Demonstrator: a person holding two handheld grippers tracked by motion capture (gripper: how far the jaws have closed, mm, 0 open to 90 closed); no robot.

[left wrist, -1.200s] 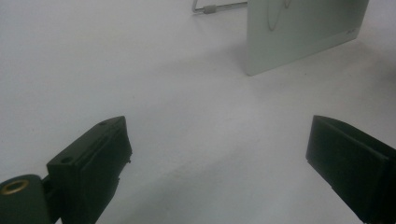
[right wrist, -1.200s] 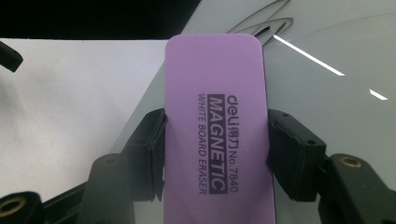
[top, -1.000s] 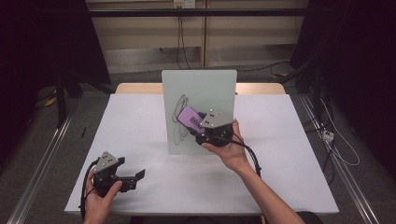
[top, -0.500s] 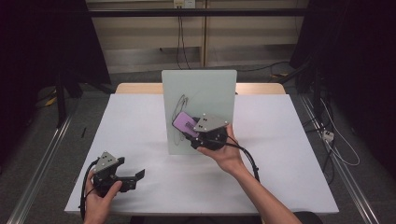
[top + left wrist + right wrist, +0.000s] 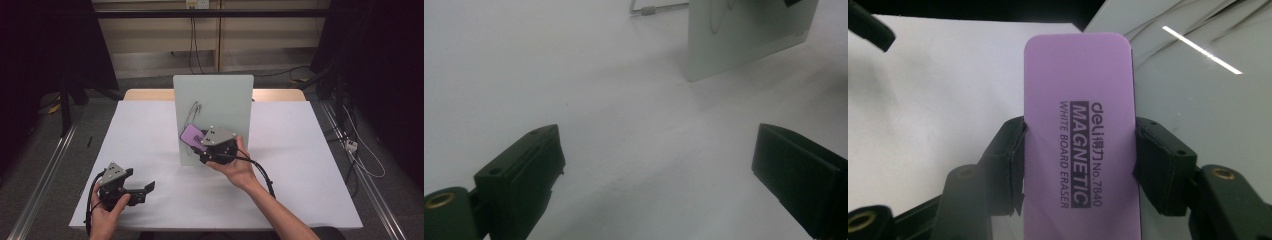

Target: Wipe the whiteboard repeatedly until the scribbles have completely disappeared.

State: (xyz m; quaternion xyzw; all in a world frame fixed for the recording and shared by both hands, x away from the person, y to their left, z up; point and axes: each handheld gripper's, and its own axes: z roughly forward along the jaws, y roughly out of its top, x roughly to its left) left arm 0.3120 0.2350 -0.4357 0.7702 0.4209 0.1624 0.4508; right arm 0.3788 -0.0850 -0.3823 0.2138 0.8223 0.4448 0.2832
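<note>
now, step in hand: wiping the dark scribble [image 5: 194,111] off the upright whiteboard [image 5: 220,97], as i judge it.
right gripper [image 5: 206,148]: jaws clamped on the long sides of the purple eraser [image 5: 1079,130], which sits in front of the board's lower left part, below the marks.
eraser contact: in the right gripper view it looks close against the board; whether the pad is pressed flat i cannot tell.
left gripper [image 5: 148,188]: jaws wide apart with nothing between them, low over the white table [image 5: 300,165] near its front left, well apart from the board.
doing it well: keep the eraser face flat to the board, carry it up and over the scribble with even passes, and press lightly.
risk: the board stands on a thin wire stand [image 5: 651,9]; a hard push could tip or slide it back.
in the way: nothing lies between eraser and marks.
around: a cable [image 5: 263,175] trails from the right gripper across the table; dark curtains and floor cables lie beyond.
</note>
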